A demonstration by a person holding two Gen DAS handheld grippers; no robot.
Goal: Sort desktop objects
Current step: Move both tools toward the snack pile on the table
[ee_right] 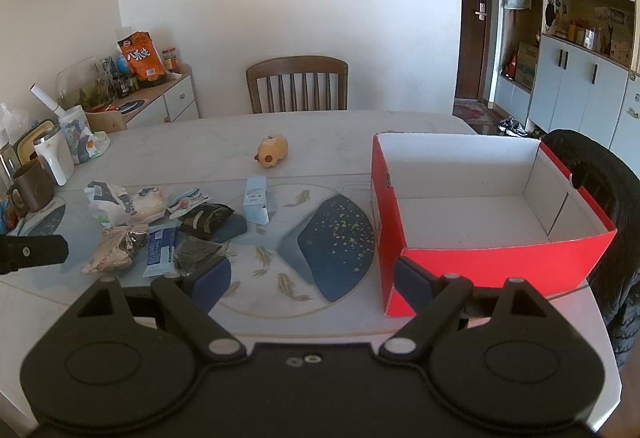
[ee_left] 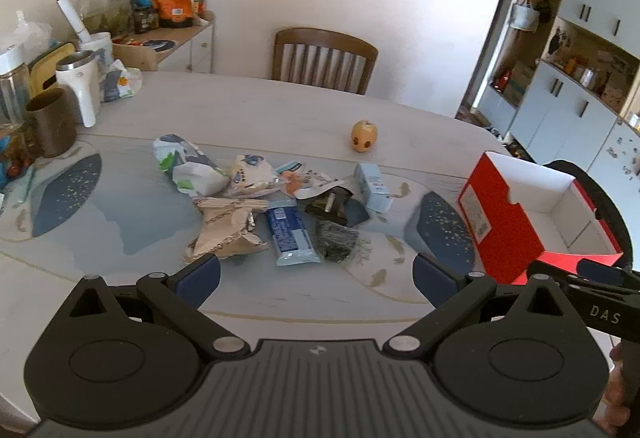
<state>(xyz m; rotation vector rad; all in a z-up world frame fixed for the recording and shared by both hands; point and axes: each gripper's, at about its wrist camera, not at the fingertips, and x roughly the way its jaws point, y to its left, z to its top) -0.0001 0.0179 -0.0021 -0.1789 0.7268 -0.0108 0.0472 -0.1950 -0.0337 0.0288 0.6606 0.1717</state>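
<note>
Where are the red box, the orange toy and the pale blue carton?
red box (ee_right: pixel 500 270): right wrist view, on its near red wall.
orange toy (ee_right: pixel 274 150): right wrist view, on its body.
pale blue carton (ee_left: pixel 372 186): left wrist view, on its upper face.

Pale table (ee_right: pixel 320 133) bearing a heap of wrappers (ee_left: pixel 256 205), orange toy (ee_right: pixel 273 156), red box (ee_right: pixel 496 258), mugs (ee_left: pixel 52 121).

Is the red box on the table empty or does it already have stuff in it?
Empty. The right wrist view looks into the open red box and shows only bare white walls and floor.
</note>
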